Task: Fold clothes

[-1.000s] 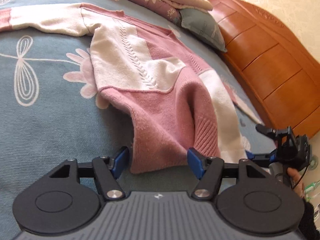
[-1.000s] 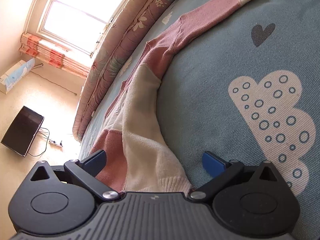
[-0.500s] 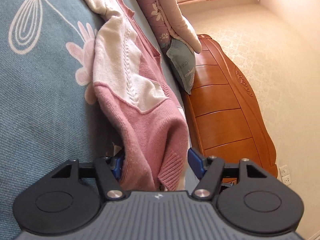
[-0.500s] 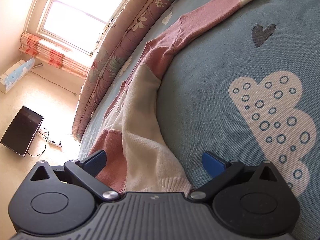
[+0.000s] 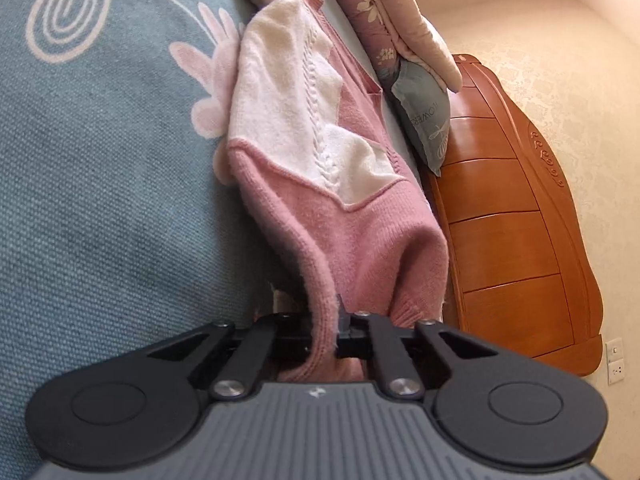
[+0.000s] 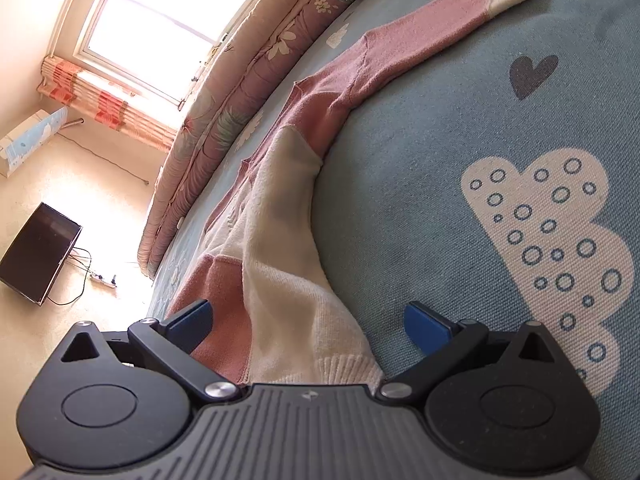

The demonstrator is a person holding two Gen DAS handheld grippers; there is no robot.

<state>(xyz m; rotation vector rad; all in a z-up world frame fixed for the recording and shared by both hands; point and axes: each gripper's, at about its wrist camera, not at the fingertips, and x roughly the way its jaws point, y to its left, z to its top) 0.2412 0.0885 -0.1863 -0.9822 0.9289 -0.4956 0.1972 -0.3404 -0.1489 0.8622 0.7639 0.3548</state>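
One pink-and-cream sweater (image 5: 320, 152) lies across the blue bedspread (image 5: 100, 200). The left claw (image 5: 340, 328), bottom centre, has just clamped onto its pink hem. The right claw (image 6: 308, 320) gapes wide, the cream hem lying between its fingers.

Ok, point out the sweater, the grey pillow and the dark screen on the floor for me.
sweater (image 5: 360, 240): left wrist view, on its pink lower body.
grey pillow (image 5: 424, 116): left wrist view, on its printed face, against the wooden headboard.
dark screen (image 6: 38, 254): right wrist view, middle of its black panel.
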